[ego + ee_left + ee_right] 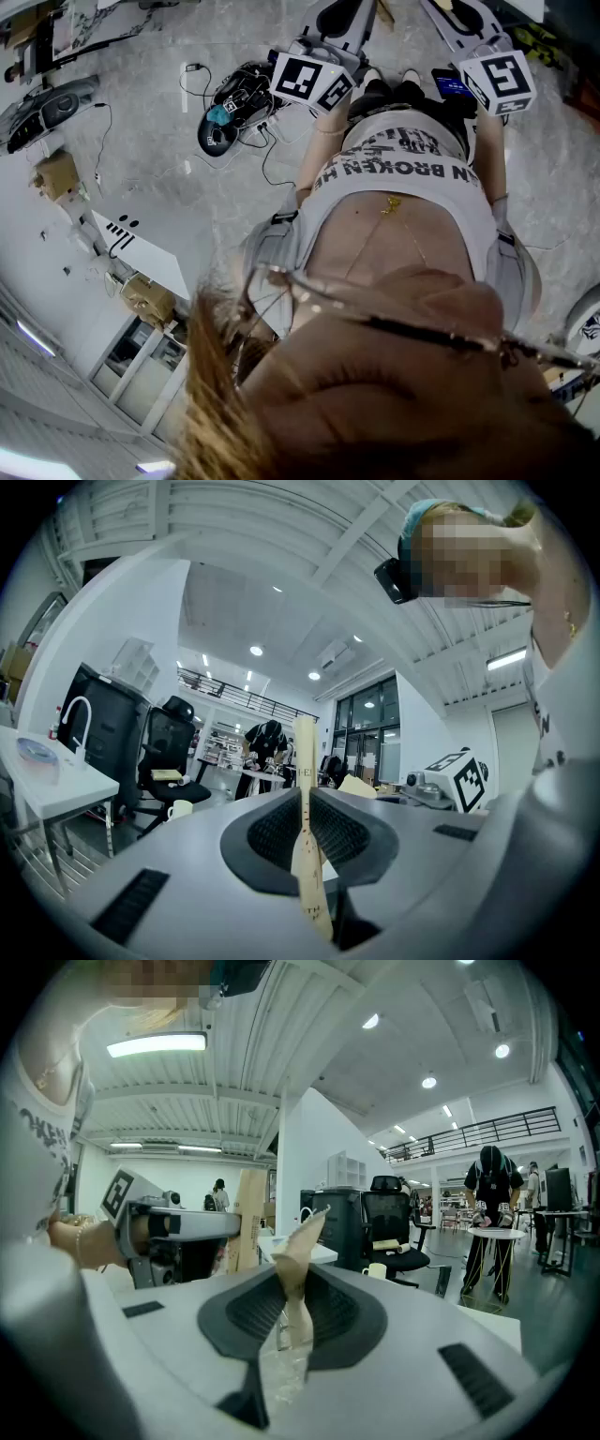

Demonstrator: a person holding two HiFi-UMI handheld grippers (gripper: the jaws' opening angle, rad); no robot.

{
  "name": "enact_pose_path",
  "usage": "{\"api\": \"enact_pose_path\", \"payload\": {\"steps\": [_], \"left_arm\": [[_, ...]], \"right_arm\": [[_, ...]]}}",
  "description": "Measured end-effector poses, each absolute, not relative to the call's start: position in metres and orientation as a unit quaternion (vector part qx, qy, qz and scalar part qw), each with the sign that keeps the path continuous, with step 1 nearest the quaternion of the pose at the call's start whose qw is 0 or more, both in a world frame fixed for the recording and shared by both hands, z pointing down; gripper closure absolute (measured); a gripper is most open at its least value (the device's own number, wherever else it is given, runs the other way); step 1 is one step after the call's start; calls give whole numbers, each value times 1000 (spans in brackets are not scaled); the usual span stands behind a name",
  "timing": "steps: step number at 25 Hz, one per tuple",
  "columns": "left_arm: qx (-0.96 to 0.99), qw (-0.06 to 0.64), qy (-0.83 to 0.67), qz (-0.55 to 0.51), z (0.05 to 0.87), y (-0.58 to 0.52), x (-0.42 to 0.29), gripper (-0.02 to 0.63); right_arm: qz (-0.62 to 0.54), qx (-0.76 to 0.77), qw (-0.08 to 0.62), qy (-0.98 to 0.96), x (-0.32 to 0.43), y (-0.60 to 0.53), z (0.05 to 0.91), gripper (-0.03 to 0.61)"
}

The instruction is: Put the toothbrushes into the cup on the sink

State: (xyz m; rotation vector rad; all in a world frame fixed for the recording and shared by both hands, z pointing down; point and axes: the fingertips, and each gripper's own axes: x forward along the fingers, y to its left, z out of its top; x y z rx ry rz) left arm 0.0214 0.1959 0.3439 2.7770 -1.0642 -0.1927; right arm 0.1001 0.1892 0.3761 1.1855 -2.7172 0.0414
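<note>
Looming beyond wrapped toothbrush [306, 832]: office chair [171, 747].

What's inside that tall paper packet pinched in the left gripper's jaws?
Only the beige, printed paper packet shows, standing upright, pinched by the left gripper. The paper covers whatever is inside, so no toothbrush can be seen.
</note>
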Motion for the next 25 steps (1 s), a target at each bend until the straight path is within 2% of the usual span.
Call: {"api": "enact_pose_path", "payload": {"steps": [16, 25], "left_arm": [[909, 72, -403, -81, 349, 201, 12, 577], [912, 81, -393, -79, 359, 105, -23, 577]], "right_arm": [[-1, 362, 81, -929, 95, 190, 384, 503], [2, 365, 103, -925, 53, 100, 391, 503]]}}
